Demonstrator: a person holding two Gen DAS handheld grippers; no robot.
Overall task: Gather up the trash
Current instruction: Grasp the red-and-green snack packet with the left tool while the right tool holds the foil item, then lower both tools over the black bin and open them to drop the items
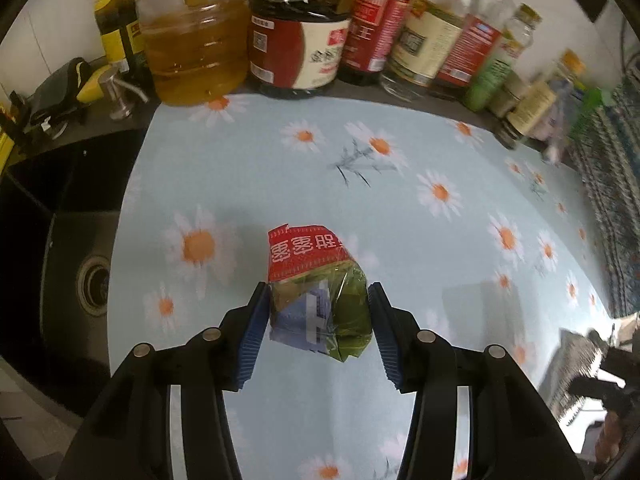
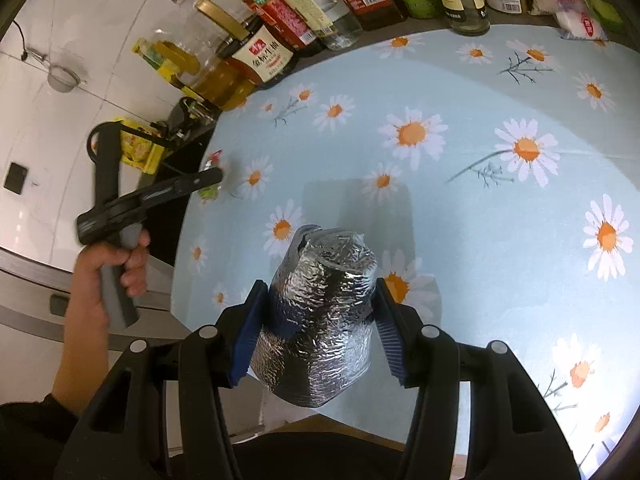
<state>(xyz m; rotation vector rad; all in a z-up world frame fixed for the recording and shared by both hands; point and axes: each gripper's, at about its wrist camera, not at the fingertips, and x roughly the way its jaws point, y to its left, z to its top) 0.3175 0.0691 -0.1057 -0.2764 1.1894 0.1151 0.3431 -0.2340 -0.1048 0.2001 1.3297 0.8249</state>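
Worktop (image 2: 500,240), covered by a daisy-print cloth, with a row of bottles (image 1: 360,32) along its far edge and a dark sink (image 1: 76,248) to the left. Right hand-held gripper (image 2: 318,316): pads pressed on both flanks of a crumpled foil bag (image 2: 320,320), held above the cloth near the worktop's near edge, long axis running forward along the fingers. Left hand-held gripper (image 1: 318,320): closed on a smaller red-and-green snack wrapper (image 1: 316,296), red end pointing away, likewise lengthwise between the fingers. Each piece of trash sits centred in its own gripper; the left one lies nearer the sink side, and no bin is visible in either view.
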